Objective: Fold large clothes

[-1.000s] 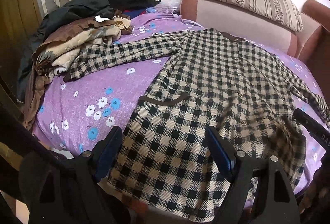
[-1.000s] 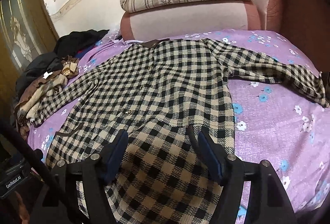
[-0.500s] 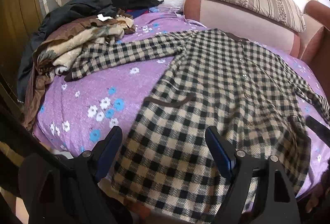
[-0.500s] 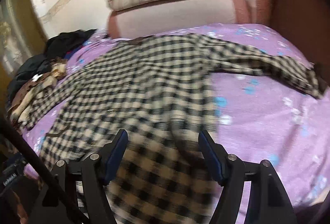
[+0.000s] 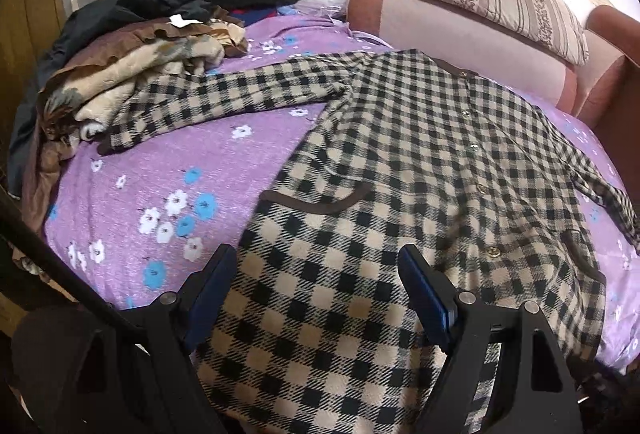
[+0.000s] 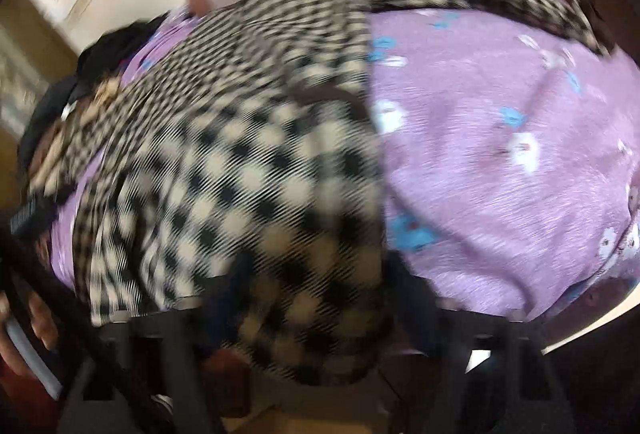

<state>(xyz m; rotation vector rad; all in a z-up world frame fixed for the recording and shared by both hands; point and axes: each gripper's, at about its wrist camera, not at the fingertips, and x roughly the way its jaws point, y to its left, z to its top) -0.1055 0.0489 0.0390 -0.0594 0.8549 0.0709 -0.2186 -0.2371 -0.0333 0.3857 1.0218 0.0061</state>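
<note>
the checked coat (image 5: 420, 162) lies face up and spread flat on the bed (image 5: 168, 178), collar at 12 o'clock toward the headboard (image 5: 460, 30), sleeves out at 9 and 3 o'clock, hem over the near edge at 6 o'clock. a clothes pile (image 5: 132, 62) sits at 10 o'clock.

left gripper (image 5: 316, 298): fingers apart, straddling the hem, not clamped. right gripper (image 6: 316, 298): view is motion-blurred; finger state cannot be told, though the hem corner bunches between them.

likely step: take both hem corners for the first fold. seat each gripper on a corner, pinch both layers fully, lift evenly, keep the hem taut, and avoid dragging the sleeves out of line.
</note>
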